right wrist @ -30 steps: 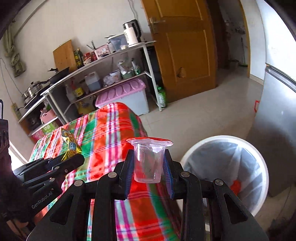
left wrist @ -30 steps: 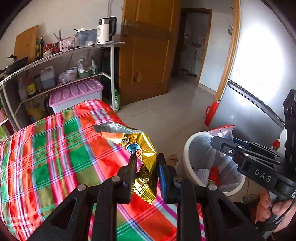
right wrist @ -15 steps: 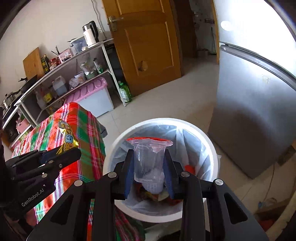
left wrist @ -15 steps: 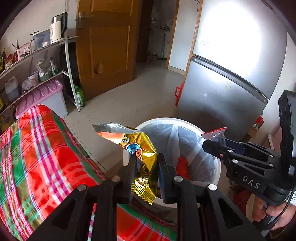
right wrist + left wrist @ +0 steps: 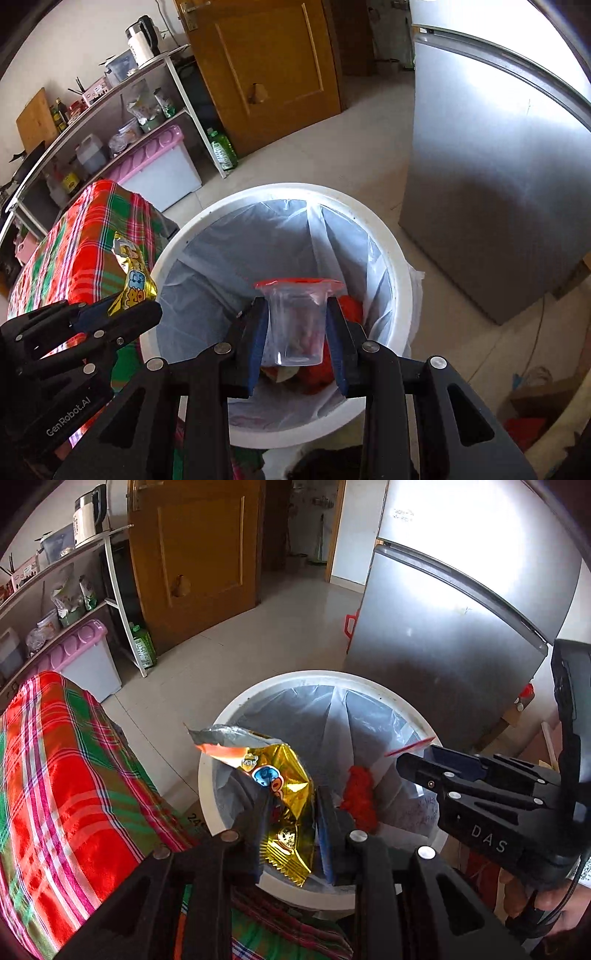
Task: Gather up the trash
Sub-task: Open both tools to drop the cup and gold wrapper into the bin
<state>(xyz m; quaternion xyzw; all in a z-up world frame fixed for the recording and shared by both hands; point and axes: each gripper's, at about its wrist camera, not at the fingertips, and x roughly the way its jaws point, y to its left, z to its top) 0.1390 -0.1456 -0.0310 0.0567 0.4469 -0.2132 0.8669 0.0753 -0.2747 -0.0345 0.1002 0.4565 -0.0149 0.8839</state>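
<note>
A white bin (image 5: pixel 295 675) (image 5: pixel 295 188) with a clear liner stands on the floor and holds red trash (image 5: pixel 360 797). My left gripper (image 5: pixel 290 794) (image 5: pixel 147 306) hangs over the bin's near rim. A crinkled gold snack wrapper (image 5: pixel 284 775) (image 5: pixel 135 280) stands between its jaws, which are opening; the pads still touch it. My right gripper (image 5: pixel 295 306) (image 5: pixel 424 764) is over the bin's mouth with a clear plastic cup (image 5: pixel 295 325) that has a red-edged lid. Its jaws are opening too, and the cup still sits between the pads.
A table under a red and green plaid cloth (image 5: pixel 55 775) touches the bin's left side. A grey fridge (image 5: pixel 443 646) stands close on the right. Farther back are a wooden door (image 5: pixel 199 554), a shelf rack (image 5: pixel 110 110), a pink-lidded box (image 5: pixel 155 162) and a green bottle (image 5: pixel 221 149).
Both grippers swung right from above the table to over the bin and dropped lower. The wrapper and the cup came along. The left jaws stand slightly wider than before.
</note>
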